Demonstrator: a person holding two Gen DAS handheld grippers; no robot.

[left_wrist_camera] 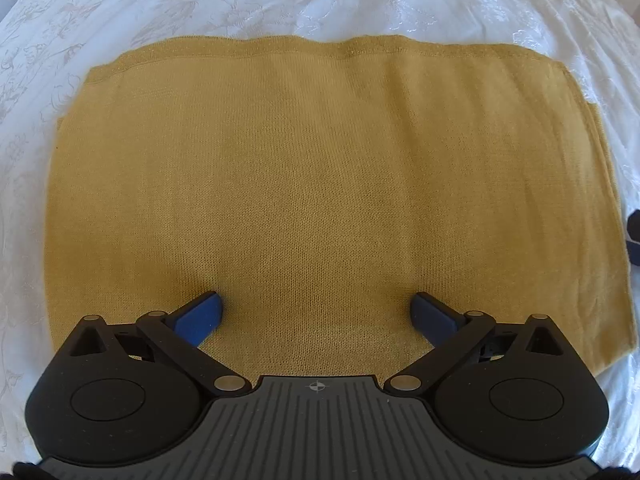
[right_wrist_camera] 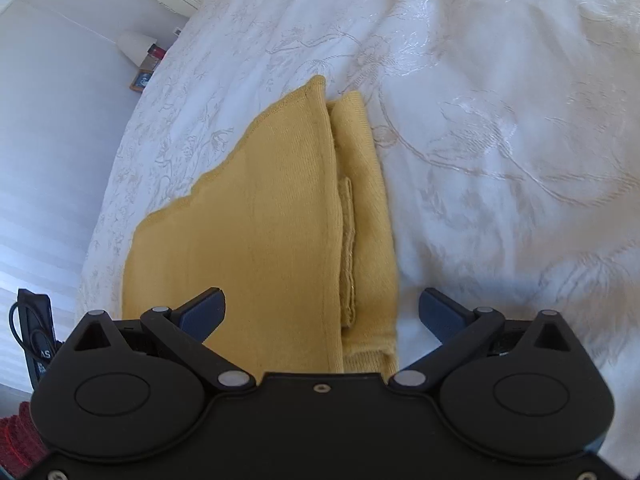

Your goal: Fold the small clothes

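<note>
A mustard-yellow knit garment [left_wrist_camera: 312, 176] lies folded flat on a white embroidered bedspread [left_wrist_camera: 200, 4]. My left gripper [left_wrist_camera: 318, 308] hovers straight above its near half, jaws wide open, blue fingertips [left_wrist_camera: 204, 312] apart with only flat cloth beneath them. In the right wrist view the same garment [right_wrist_camera: 272, 216] runs away from me, with a folded-under layer and seam showing along its right edge. My right gripper [right_wrist_camera: 322, 308] stands open over that near right edge, one fingertip over the cloth, the other over the bedspread [right_wrist_camera: 500, 140].
The bed's edge curves along the left of the right wrist view, with a pale wall beyond. A small lamp and bedside items [right_wrist_camera: 140, 56] stand far off. A dark strapped device [right_wrist_camera: 34, 328] and red fabric [right_wrist_camera: 18, 448] sit at lower left.
</note>
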